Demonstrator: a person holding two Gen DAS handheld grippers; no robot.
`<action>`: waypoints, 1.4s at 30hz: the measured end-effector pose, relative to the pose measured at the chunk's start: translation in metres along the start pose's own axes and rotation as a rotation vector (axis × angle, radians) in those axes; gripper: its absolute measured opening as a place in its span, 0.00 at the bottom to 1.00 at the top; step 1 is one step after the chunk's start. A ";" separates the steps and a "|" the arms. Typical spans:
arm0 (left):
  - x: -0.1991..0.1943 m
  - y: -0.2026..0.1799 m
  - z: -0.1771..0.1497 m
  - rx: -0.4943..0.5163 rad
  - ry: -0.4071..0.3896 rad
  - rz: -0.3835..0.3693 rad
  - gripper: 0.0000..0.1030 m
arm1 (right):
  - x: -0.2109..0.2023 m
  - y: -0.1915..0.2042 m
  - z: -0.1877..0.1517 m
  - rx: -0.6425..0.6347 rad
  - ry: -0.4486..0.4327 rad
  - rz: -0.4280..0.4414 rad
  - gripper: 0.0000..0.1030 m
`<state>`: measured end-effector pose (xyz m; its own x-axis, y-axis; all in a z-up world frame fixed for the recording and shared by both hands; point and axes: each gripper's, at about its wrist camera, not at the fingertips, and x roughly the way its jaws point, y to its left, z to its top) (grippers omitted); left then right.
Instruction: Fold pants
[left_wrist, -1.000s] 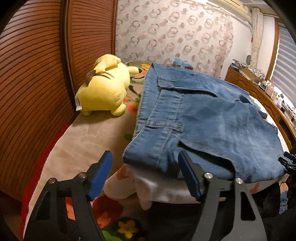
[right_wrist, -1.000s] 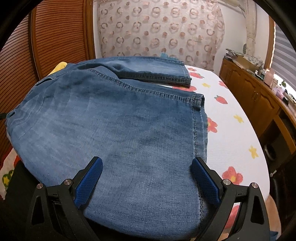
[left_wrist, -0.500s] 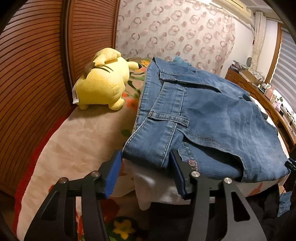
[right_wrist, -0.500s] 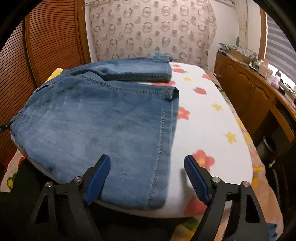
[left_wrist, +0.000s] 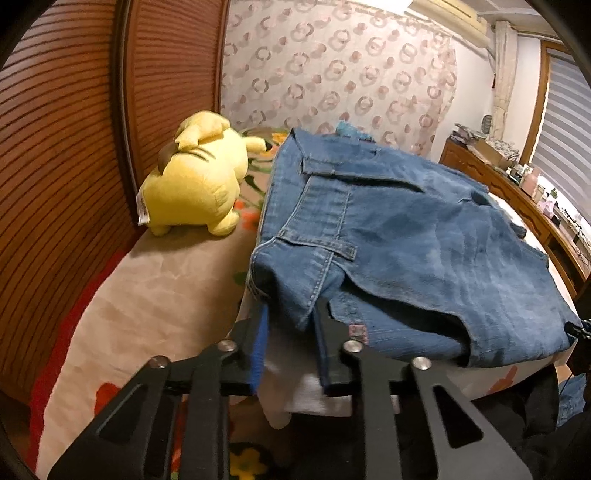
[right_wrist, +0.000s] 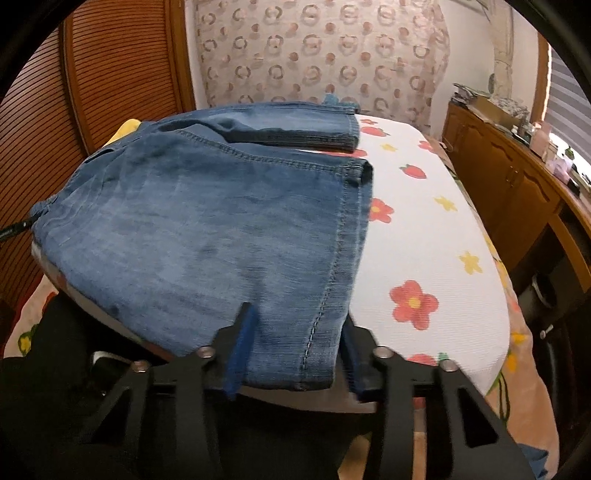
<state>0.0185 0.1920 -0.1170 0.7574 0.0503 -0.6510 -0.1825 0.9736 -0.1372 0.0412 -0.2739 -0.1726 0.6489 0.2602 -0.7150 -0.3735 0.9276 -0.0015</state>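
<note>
Blue denim pants (left_wrist: 406, 251) lie partly folded on a flowered white board (right_wrist: 424, 236), also seen in the right wrist view (right_wrist: 207, 229). My left gripper (left_wrist: 290, 325) is shut on the near left corner of the pants at the waistband. My right gripper (right_wrist: 295, 343) has narrowed around the near right corner by the side seam, and the denim fills the space between its blue pads (right_wrist: 240, 347). One leg end (right_wrist: 295, 125) lies folded across the far side.
A yellow plush toy (left_wrist: 195, 192) sits left of the pants on a beige blanket (left_wrist: 147, 302). Brown slatted doors (left_wrist: 55, 147) stand at the left. A wooden cabinet (right_wrist: 517, 177) with clutter runs along the right.
Both grippers moved in onto the near edge of the pants and closed from wide open. The left one lifted its corner slightly. The right one shifted to the right corner.
</note>
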 end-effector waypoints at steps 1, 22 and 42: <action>-0.002 -0.001 0.001 0.003 -0.008 -0.001 0.19 | 0.000 0.002 0.000 -0.014 0.000 0.001 0.29; -0.041 -0.031 0.063 0.049 -0.201 -0.036 0.12 | -0.040 -0.010 0.061 -0.028 -0.193 0.088 0.11; -0.011 -0.043 0.125 0.058 -0.223 -0.008 0.11 | -0.005 -0.027 0.105 -0.028 -0.217 0.105 0.11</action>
<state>0.0968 0.1777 -0.0107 0.8797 0.0844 -0.4679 -0.1448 0.9849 -0.0946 0.1180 -0.2721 -0.0956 0.7315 0.4093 -0.5453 -0.4629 0.8853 0.0437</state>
